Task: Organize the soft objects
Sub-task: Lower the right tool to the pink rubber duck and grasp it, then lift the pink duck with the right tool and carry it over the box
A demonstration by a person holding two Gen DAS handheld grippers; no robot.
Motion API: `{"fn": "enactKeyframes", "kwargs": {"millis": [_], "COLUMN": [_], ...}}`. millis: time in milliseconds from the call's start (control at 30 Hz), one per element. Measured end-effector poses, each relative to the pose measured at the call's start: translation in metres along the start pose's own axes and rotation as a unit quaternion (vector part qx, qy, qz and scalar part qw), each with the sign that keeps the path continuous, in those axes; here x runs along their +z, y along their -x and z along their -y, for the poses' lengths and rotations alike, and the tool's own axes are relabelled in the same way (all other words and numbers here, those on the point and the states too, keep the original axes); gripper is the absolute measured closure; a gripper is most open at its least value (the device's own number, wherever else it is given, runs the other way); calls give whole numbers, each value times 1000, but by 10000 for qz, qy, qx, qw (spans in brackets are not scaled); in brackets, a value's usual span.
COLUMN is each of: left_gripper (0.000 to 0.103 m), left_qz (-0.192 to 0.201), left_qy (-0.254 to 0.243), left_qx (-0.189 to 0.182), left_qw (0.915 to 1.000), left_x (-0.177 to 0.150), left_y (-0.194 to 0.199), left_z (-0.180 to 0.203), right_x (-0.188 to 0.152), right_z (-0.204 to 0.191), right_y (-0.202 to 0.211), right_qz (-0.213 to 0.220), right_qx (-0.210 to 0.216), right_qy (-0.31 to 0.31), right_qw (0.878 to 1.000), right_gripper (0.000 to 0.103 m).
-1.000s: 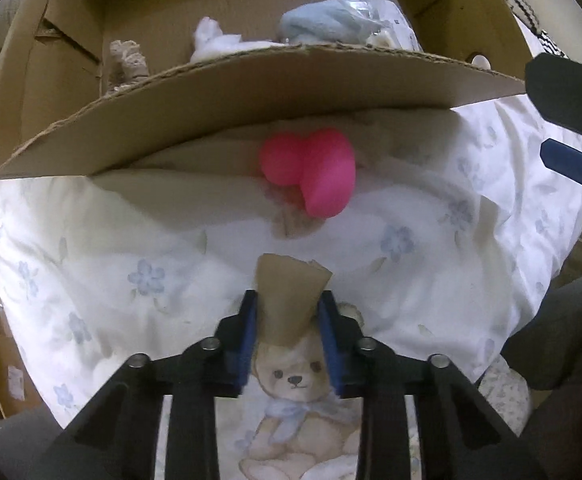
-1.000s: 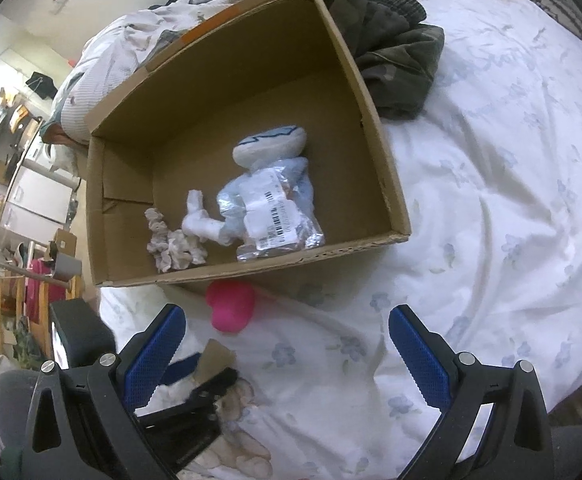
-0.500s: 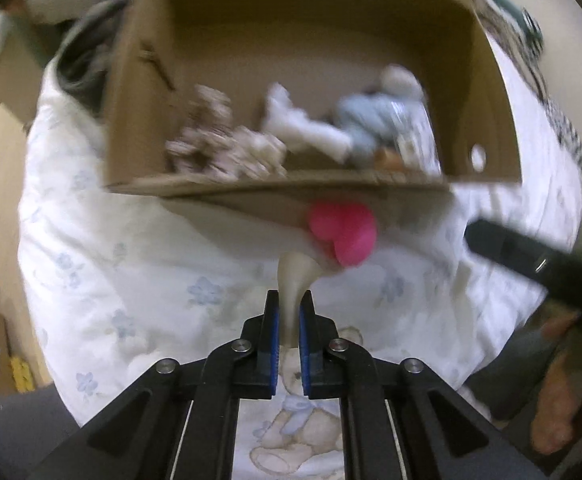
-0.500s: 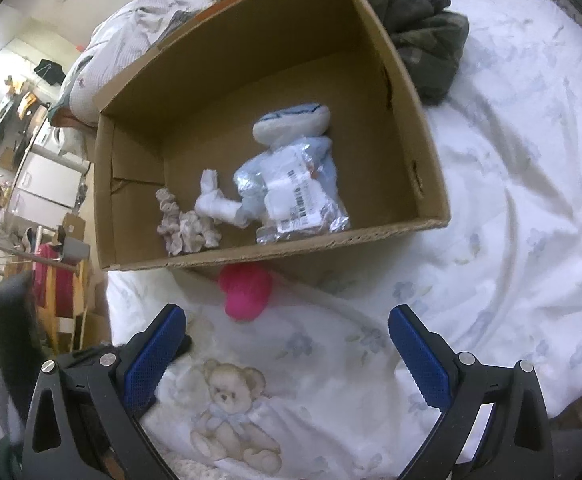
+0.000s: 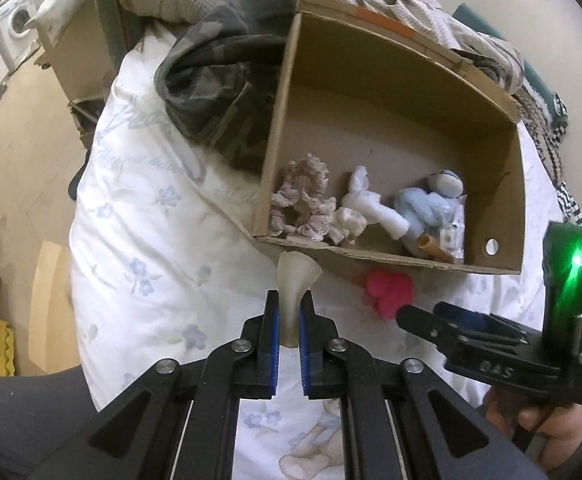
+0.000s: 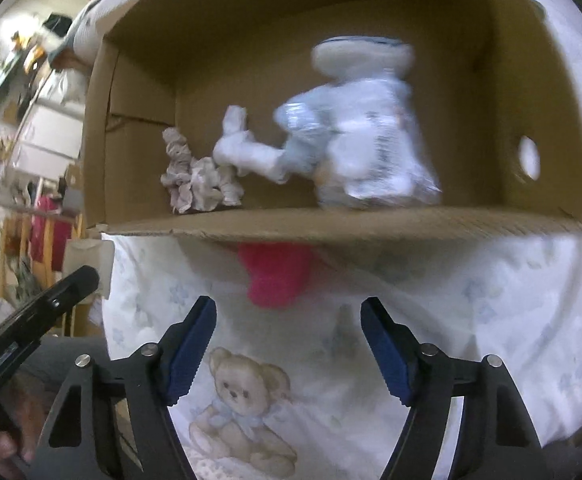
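One box [image 5: 371,92] of cardboard lies open on the quilt [image 5: 143,216], filling the view from 12 to 3 o'clock in the left wrist picture. Inside it, along the near wall, sit three soft things: one blue plush [image 5: 431,208] partly in a clear bag toward 3 o'clock, one white plush [image 5: 371,204] at its 9 o'clock side and touching it, and one bunch of lace scrunchies [image 5: 305,204] at 9 o'clock again, in the corner. How many scrunchies make up the bunch I cannot tell. Outside the box, just under its near wall, one pink plush [image 5: 391,290] lies on the quilt, half hidden by the rim in the right wrist picture [image 6: 275,276].

Two grippers show. At 6 o'clock the left gripper [image 5: 289,312] is clamped tight on one beige cloth piece [image 5: 295,280], which sticks up between the pads and flares just short of the box edge. At 4 o'clock the right gripper [image 6: 289,320] points at the pink plush; its jaws are closing, wide apart with nothing between them, the plush lying just beyond the tips at 12 o'clock.
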State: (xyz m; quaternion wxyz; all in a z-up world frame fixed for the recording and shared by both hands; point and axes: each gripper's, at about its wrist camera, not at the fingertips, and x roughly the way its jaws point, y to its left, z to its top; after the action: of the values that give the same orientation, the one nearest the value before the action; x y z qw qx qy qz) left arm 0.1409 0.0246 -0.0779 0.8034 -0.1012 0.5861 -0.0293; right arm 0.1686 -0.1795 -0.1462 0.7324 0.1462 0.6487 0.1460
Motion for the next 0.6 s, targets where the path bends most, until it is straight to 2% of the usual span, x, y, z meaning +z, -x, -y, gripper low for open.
{"fn": "enactKeyframes", "kwargs": {"millis": [67,167,233,333,367,400,600], "left_gripper": [95,95,95,95,95,95,95], "left_qz": [-75,-139,-171,-219,-227,-231,-181], "left_qy": [30,9,14,11,5,-6,-54], "left_qx": [-19,11,13,24,30,33,115], "left_qw": [10000,9999,9999,9998,9997,9997,9998], "left_x": [-2,-3,-2,-1,-1,-1,-1], "left_y": [-5,-11,-14,-18,-19,-19,-21], "left_z": [1,5,6,8,9,10,16], "right_x": [4,7,7,7,9,9,2], "right_z": [-6,-10,-11,-11,-11,-11,-13], "right_y": [-8,-18,-23,-26,-26,-25,-21], "right_qz": [-47,-134,-185,-155,-156,-141,-124], "right_qx": [-16,-61,-124,-272,-317,-333,-373], "right_qy": [56,100,124,131,164,180,347], "right_qw": [10000,9998,9997,9994,9992,9992,9986], "right_gripper": [26,41,44,68,69,76,78]}}
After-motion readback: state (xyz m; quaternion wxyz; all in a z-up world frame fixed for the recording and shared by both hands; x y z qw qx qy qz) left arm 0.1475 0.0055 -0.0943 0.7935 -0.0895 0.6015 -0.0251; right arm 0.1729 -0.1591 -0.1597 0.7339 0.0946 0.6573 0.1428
